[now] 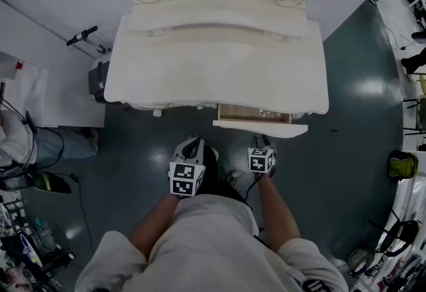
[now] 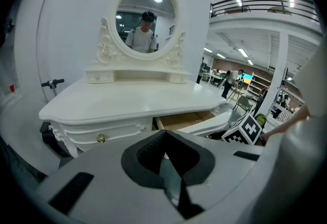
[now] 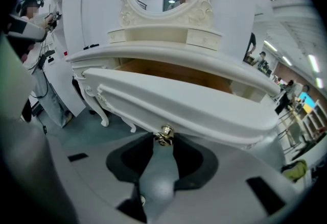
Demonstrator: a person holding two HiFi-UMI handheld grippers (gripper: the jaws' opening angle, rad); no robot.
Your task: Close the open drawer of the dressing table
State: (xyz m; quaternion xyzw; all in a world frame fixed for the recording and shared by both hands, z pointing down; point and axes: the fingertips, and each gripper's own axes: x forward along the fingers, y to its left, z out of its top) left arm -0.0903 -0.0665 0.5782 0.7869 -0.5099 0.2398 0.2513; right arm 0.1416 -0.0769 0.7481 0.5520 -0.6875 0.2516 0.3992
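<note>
Right tongs [image 3: 163,147] closed together, tips at brass knob [image 3: 164,136] of drawer [image 3: 194,108]. Left tongs [image 2: 164,152] closed, empty. Drawer sticks out under worktop [image 1: 213,71], right side. Whole push left to do.

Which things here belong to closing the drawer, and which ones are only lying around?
For the job: open white wooden drawer; its round brass knob; right gripper at that knob.
Lying about: yellow-green bag; dark case beside the white dressing table.
</note>
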